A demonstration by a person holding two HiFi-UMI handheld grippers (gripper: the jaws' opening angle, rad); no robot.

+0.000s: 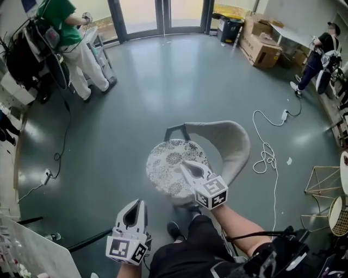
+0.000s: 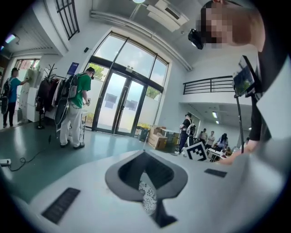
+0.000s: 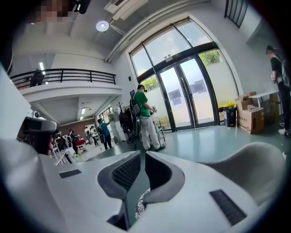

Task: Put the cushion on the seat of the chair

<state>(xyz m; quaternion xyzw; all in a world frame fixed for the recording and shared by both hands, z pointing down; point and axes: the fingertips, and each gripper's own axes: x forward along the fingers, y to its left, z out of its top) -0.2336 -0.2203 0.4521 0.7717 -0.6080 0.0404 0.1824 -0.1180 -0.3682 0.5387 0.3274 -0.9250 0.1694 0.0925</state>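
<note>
The cushion – round, white with a dark floral print – lies flat on the seat of the chair, in front of its curved beige backrest. The right gripper hangs over the cushion's near right part, pointing up and to the left in the head view; whether it touches the fabric cannot be told from there. In the right gripper view its jaws stand together at the tips with only a thin slit behind them and nothing held; a sliver of the printed cushion shows below them and the backrest curves off to the right. The left gripper is off the chair, nearer the person and to the left, over bare grey floor – its jaws are likewise closed tip to tip and empty in the left gripper view, with a patch of the print visible through the gap beneath. A white cable loops on the floor right of the chair, cardboard boxes sit by the far wall, and a person in a green shirt stands at the upper left near the glass doors.
</note>
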